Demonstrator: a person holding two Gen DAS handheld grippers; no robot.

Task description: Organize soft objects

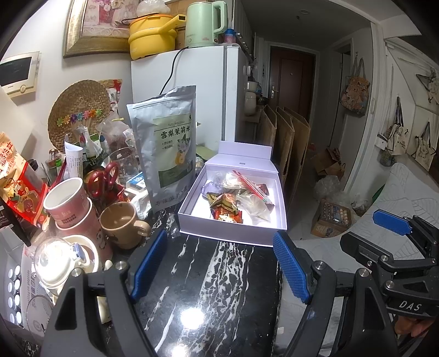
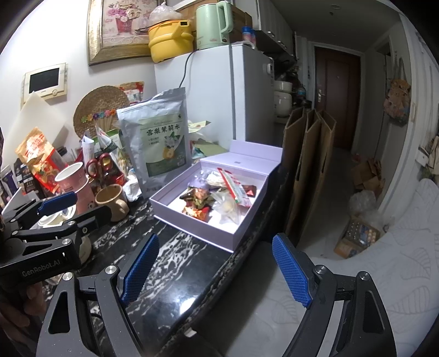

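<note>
**Q:** ok so what are your grippers doing right now?

**A:** Both are spread wide with nothing in them. My left gripper hangs over the black marble counter, only bare stone between the blue pads. My right gripper sits just beside it, straddling the counter's right edge, so one finger is over stone and the other over the pale cushion below. Each one shows up at the edge of the other's camera.

**Q:** and the soft stuff?

**A:** It's in the box, a pale lilac one with its lid flipped up at the back, sitting on the counter just past my fingers, near the right edge. Inside is a loose heap: crinkly snack packets, a clear bag and a red-striped zip pouch lying across the top. Nothing is touching my pads.

**Q:** what's around it?

**A:** Left of the box there's a brown mug and stacked pink cups, then red scissors. A tall silver tea pouch stands upright just behind the box's left corner. Behind that is a white fridge with a yellow pot and a green kettle on top.
</note>
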